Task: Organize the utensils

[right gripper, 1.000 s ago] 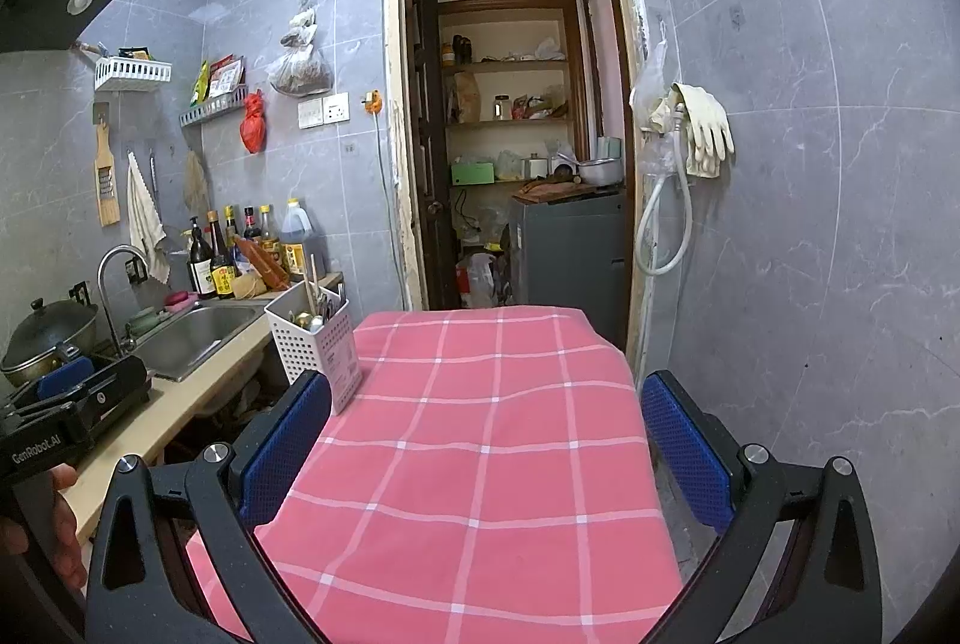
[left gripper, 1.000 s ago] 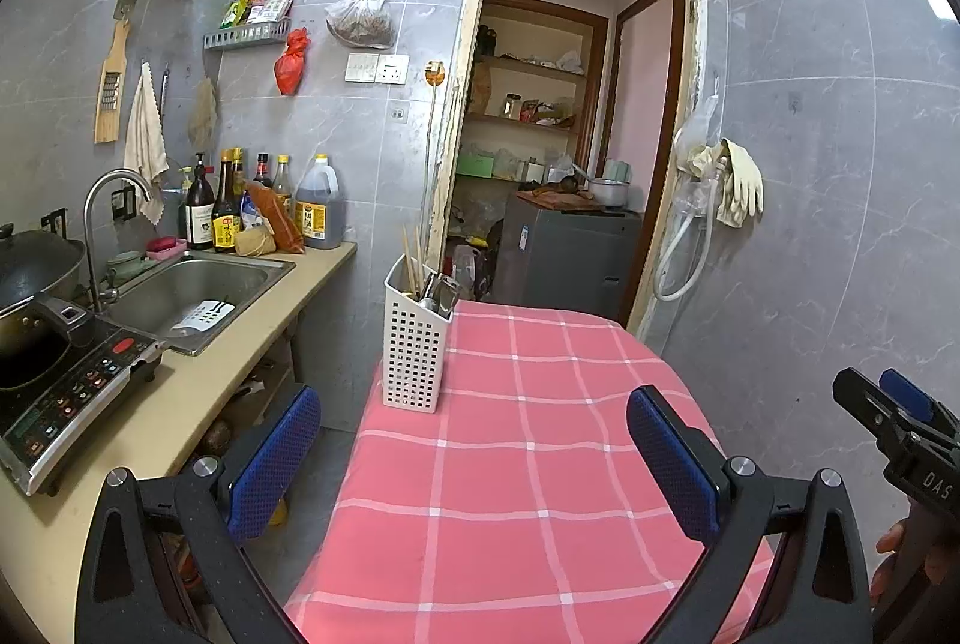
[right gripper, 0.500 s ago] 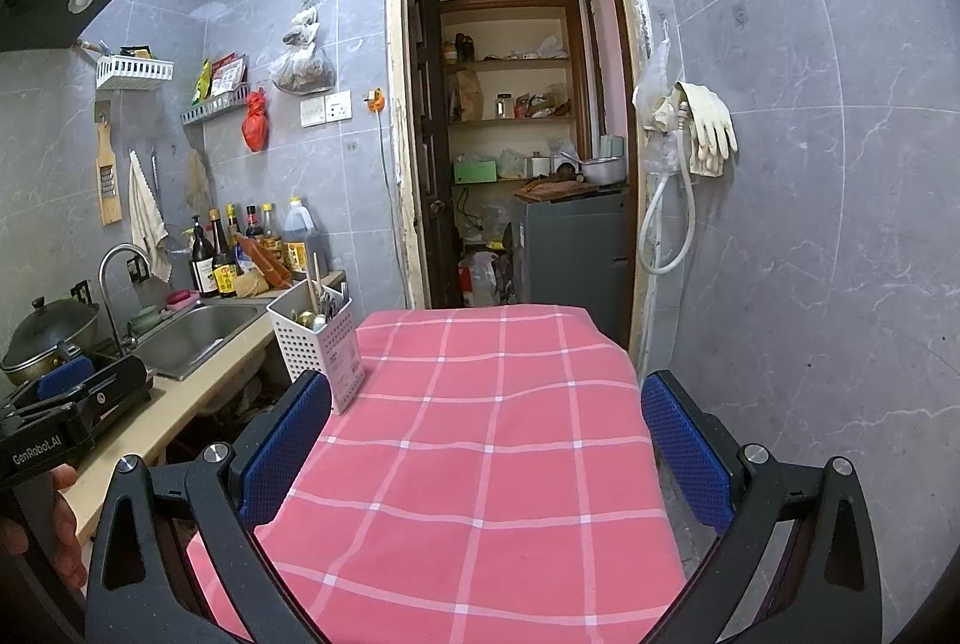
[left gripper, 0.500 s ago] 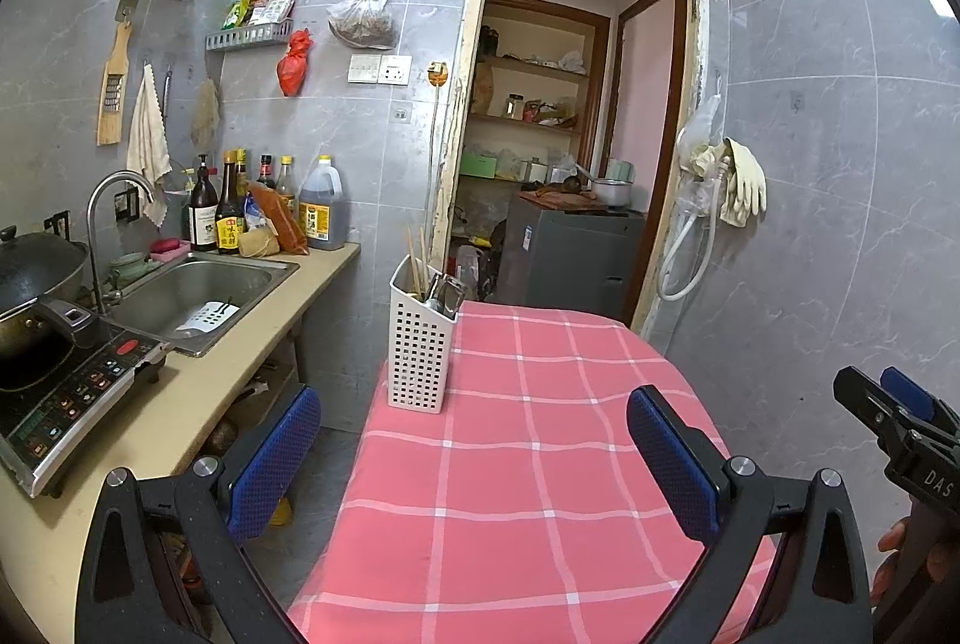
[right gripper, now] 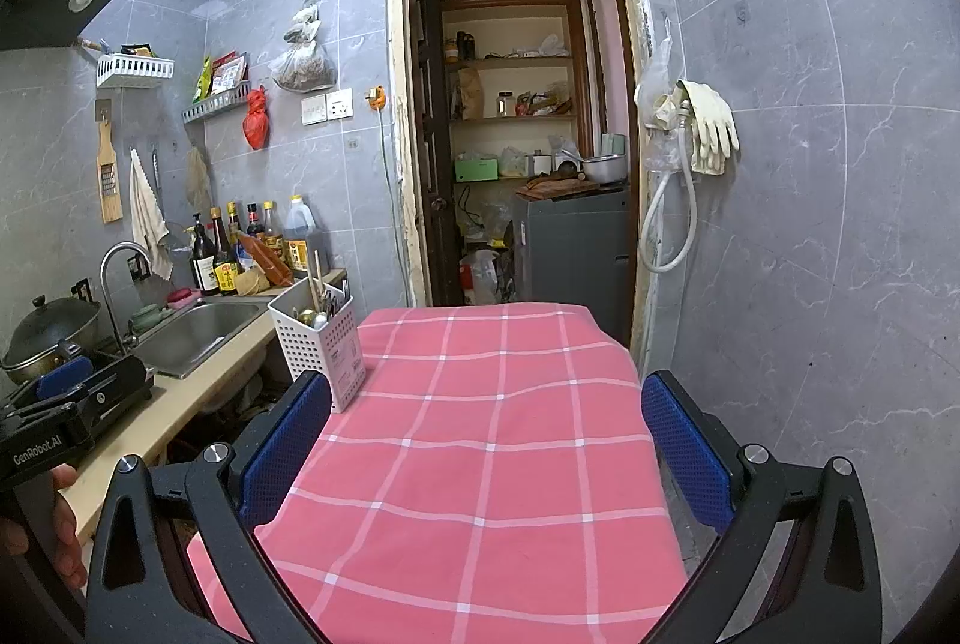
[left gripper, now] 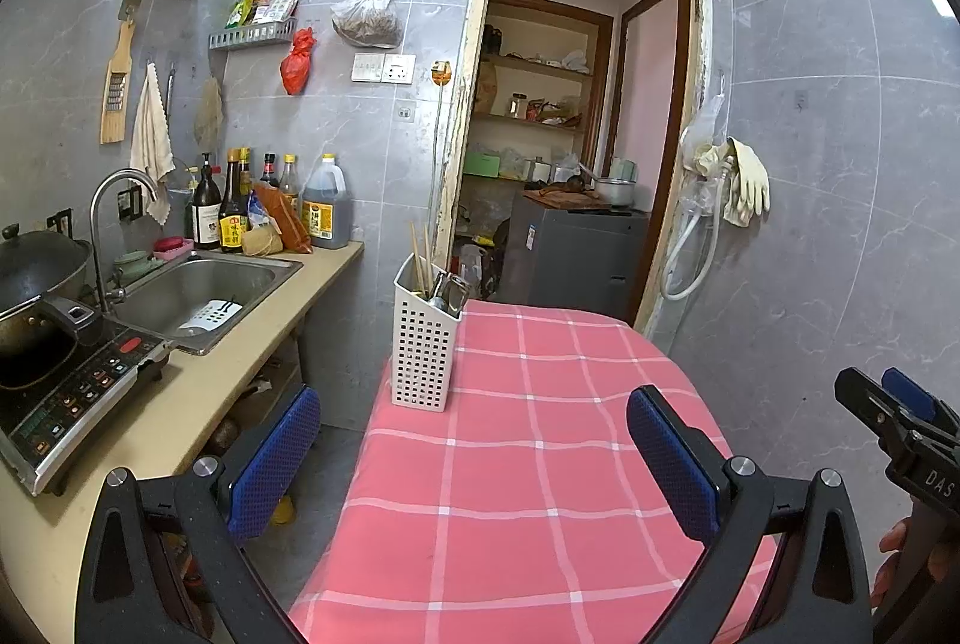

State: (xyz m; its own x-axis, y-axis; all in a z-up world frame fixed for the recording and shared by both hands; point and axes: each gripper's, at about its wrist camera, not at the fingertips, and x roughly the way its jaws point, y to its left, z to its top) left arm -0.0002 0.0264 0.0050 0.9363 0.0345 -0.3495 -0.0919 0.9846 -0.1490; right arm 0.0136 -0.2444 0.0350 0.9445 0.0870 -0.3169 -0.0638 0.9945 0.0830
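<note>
Holding state: both grippers are spread wide and carry nothing; the left gripper (left gripper: 474,455) and the right gripper (right gripper: 486,440) hang above the near end of the table with the pink-and-white checked cloth (right gripper: 498,440).
Utensil holder: the white perforated plastic utensil basket (left gripper: 425,344) stands upright at the far left corner of the table, right at its left edge.
Hard to make out: thin wooden chopsticks (left gripper: 418,260) and some metal utensils (left gripper: 450,291) stick out of the basket's top; which metal pieces they are cannot be told, and their lower parts are hidden behind the basket's wall.
Cut off: the near edge of the table is covered by the grippers' black frames; in the left wrist view the other gripper shows only as a black-and-blue piece at the right border, with fingertips of a hand below it.
Beside the table: a beige kitchen counter (left gripper: 180,404) runs along the left, separated from the table by a gap, with a steel sink (left gripper: 198,293), a black induction cooker (left gripper: 66,392) and dark sauce bottles (left gripper: 222,212) against the wall.
Beyond the table: an open doorway (right gripper: 516,104) with a grey cabinet (right gripper: 576,248) inside; pale rubber gloves (right gripper: 711,128) hang on the tiled wall to its right.
</note>
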